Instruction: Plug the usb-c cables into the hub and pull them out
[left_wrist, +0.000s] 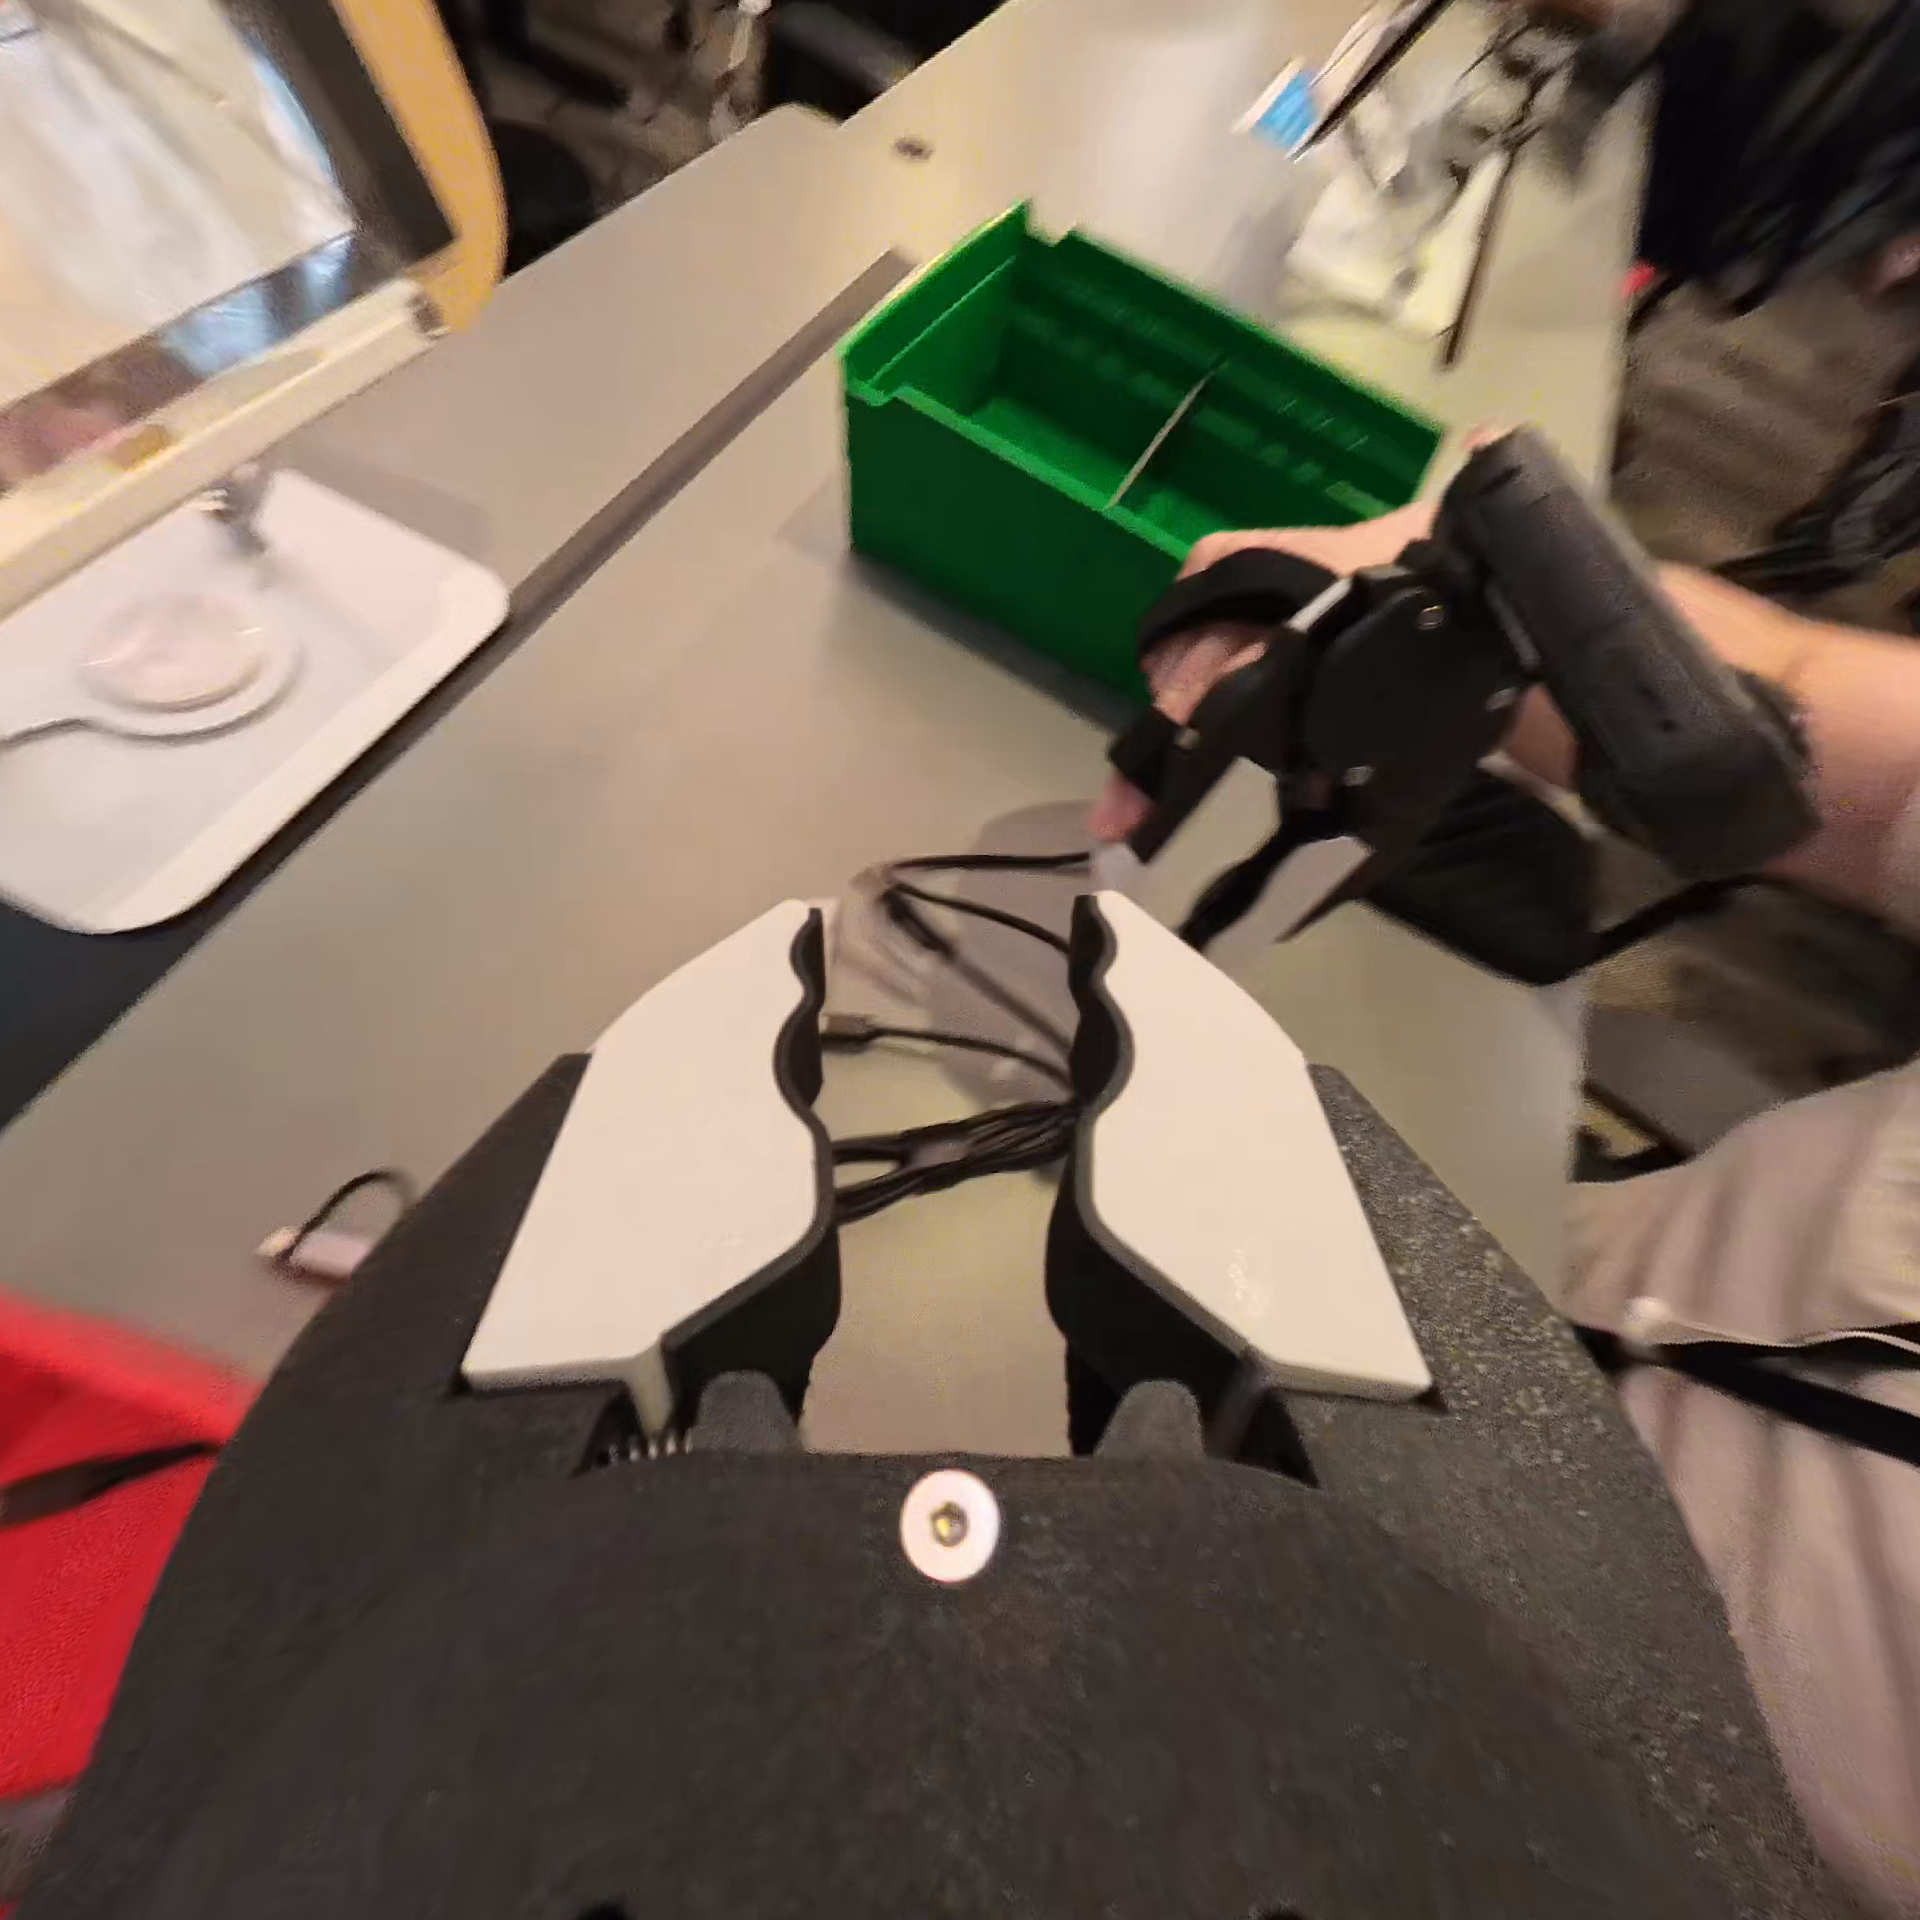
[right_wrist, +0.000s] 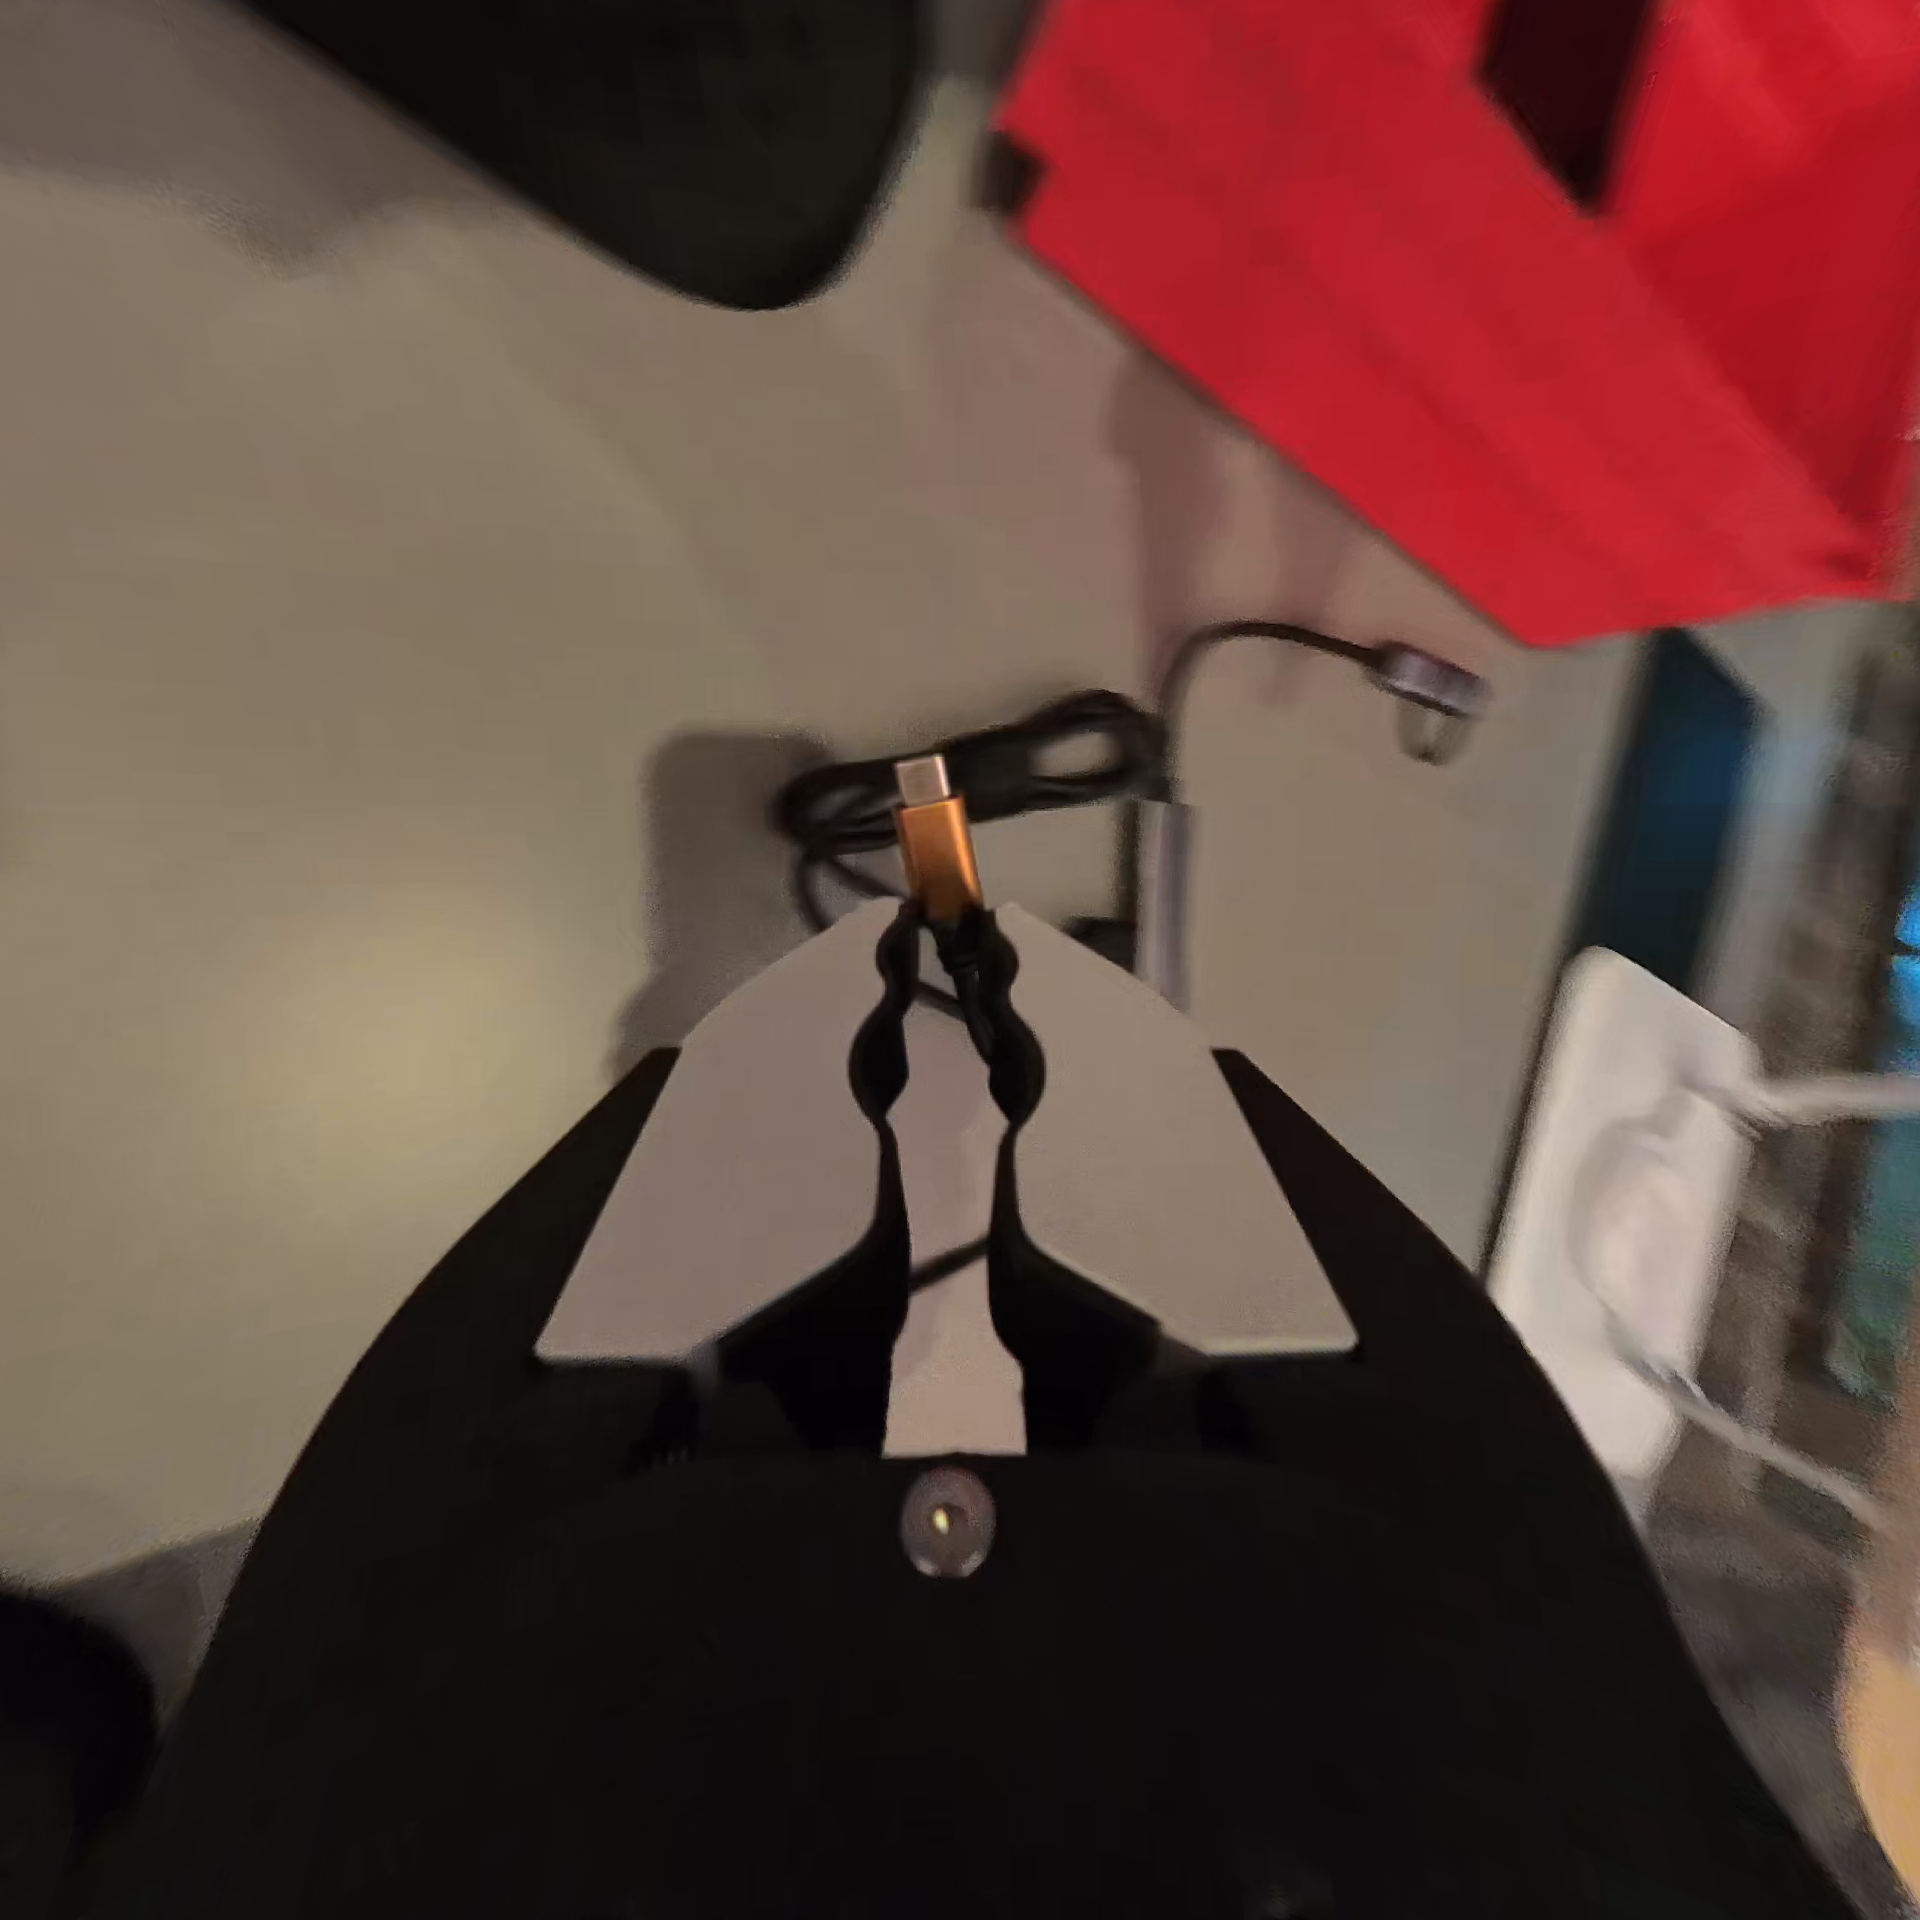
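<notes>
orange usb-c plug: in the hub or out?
Out. The right gripper holds the orange plug by its rear end, metal tip bare, above the coiled cables.

An orange-shelled usb-c plug (right_wrist: 935, 857) sticks out above bundled black cables (right_wrist: 977, 774) beside the grey hub (right_wrist: 1169, 894).

both grippers: black grainy bodies, pale grey fingers (left_wrist: 686, 1122) with wavy black pads, one silver screw (left_wrist: 950, 1525).
</notes>
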